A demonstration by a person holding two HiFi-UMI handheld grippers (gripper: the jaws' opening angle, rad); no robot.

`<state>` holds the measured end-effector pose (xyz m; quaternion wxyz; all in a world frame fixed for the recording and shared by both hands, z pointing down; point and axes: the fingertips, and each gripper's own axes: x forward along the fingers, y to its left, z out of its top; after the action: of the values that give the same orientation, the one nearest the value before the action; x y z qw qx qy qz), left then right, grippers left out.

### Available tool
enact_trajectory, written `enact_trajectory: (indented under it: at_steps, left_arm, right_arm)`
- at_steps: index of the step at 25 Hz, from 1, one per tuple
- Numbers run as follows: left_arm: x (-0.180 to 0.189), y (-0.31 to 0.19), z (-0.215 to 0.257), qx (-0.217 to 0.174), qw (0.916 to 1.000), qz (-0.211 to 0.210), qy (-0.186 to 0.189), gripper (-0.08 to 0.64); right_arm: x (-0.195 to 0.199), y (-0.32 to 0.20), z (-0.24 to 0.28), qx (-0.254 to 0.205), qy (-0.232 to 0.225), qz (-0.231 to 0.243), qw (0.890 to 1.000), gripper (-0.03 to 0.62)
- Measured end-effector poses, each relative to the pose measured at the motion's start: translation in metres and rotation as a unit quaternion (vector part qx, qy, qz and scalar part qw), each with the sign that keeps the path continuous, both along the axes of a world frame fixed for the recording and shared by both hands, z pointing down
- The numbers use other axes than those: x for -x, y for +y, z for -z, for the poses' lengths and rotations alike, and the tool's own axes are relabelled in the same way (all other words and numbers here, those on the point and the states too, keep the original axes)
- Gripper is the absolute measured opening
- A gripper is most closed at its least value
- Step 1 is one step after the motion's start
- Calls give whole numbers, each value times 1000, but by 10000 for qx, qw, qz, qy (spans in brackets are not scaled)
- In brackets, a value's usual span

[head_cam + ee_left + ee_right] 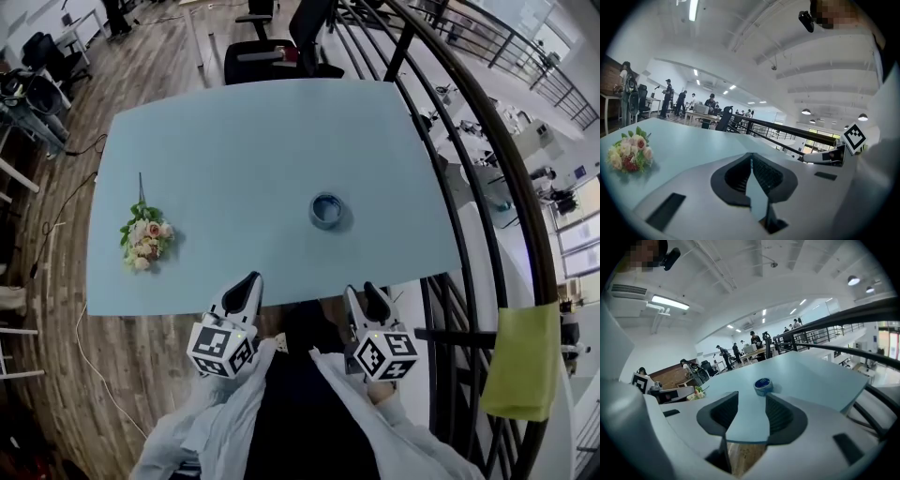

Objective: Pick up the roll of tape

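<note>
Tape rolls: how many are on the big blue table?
1. The roll of tape lies flat on the table, right of the middle, ahead of the right gripper. The flower bunch is far to its left. None seems hidden.

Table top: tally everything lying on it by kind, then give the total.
Roll of tape: 1
Bouquet of flowers: 1
Total: 2
</note>
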<state>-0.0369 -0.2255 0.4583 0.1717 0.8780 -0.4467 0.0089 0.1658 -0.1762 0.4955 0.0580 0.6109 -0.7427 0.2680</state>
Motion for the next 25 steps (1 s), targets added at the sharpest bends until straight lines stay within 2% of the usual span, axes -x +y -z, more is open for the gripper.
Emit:
enact_trajectory:
  at_steps: [4, 16, 25]
  left_arm:
    - [-16, -21, 6, -73, 9999, 3, -115, 26]
    - [-27, -91, -10, 194, 9988, 439, -122, 26]
    - [-49, -133, -32, 397, 9982, 415, -166, 26]
  right_arm:
    - [-14, -32, 1, 9, 20, 121, 9999, 184]
    - [-23, -120, -13, 194, 57, 621, 9979, 184]
    - [-22, -170, -30, 337, 204, 987, 9943, 193]
